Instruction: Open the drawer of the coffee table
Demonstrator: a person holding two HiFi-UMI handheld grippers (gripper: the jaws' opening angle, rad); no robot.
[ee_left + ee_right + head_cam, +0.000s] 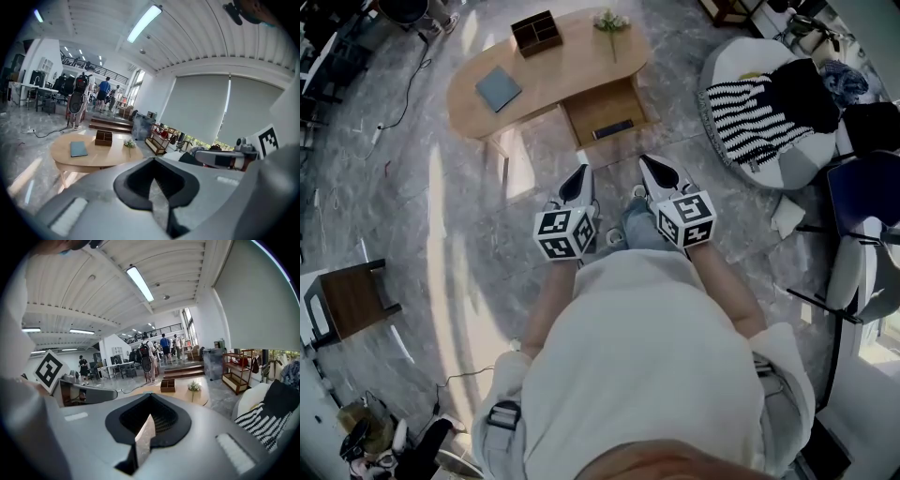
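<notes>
An oval wooden coffee table (572, 70) stands ahead of me on the marble floor. Its drawer (602, 108) is pulled out toward me, with a dark flat item (612, 128) lying inside. My left gripper (578, 175) and right gripper (652, 166) hang side by side short of the drawer, well apart from it, both shut with nothing in them. In the left gripper view the left gripper (153, 163) points past the table (96, 158). The right gripper (149, 418) likewise faces the table (199, 398) from a distance.
On the tabletop lie a blue book (498, 88), a dark wooden organizer (536, 33) and a flower sprig (610, 22). A white beanbag with a striped blanket (764, 112) sits right, a chair (862, 244) nearer right, a small dark side table (352, 300) left. People stand far off (164, 345).
</notes>
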